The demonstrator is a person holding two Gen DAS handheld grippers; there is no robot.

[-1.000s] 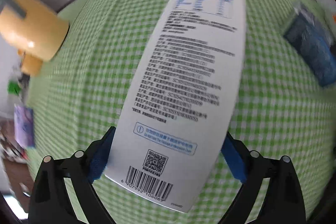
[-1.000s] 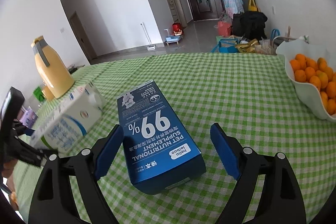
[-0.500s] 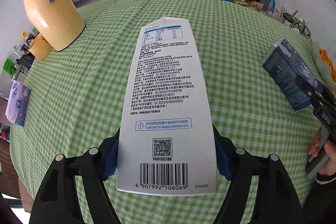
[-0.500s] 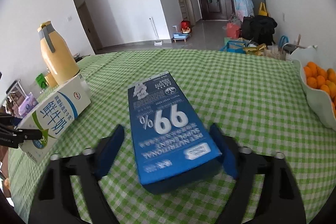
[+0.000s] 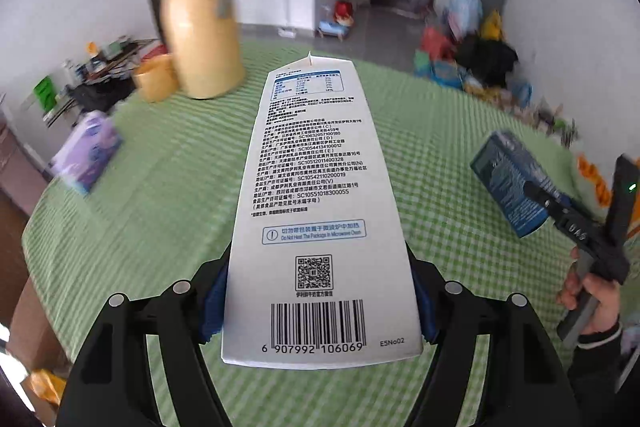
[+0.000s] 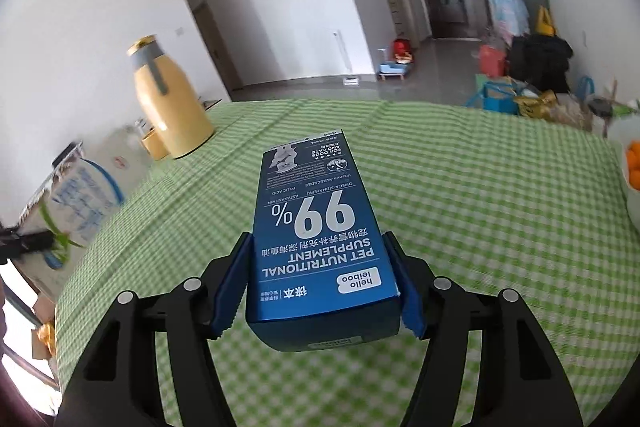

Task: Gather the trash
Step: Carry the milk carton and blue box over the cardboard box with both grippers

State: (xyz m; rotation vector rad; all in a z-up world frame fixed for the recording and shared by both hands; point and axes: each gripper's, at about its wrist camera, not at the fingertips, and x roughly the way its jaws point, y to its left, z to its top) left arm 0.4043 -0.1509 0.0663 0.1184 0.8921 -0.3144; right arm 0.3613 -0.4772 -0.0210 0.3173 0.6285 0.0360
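A white milk carton (image 5: 316, 187), barcode end nearest the camera, is raised above the green checked tablecloth (image 5: 160, 187); my left gripper (image 5: 320, 299) is shut on its sides. A blue pet-supplement box (image 6: 320, 227) is also lifted off the cloth. My right gripper (image 6: 320, 287) is still closing its jaws on that box, and its blue pads press both long sides. In the left wrist view the blue box (image 5: 512, 183) shows at the right, held by the right gripper (image 5: 560, 211) in a person's hand. The right wrist view has the blurred carton (image 6: 80, 203) at the left.
A tall yellow thermos (image 5: 200, 27) and a small yellow cup (image 5: 154, 77) stand at the table's far left. A purple packet (image 5: 86, 153) lies near the left edge. A white bowl of oranges (image 6: 632, 167) sits at the right edge. Bags are piled on the floor beyond.
Both grippers narrowed onto their boxes. The left one swung round and lifted the carton off the cloth; the right one raised the blue box a little.
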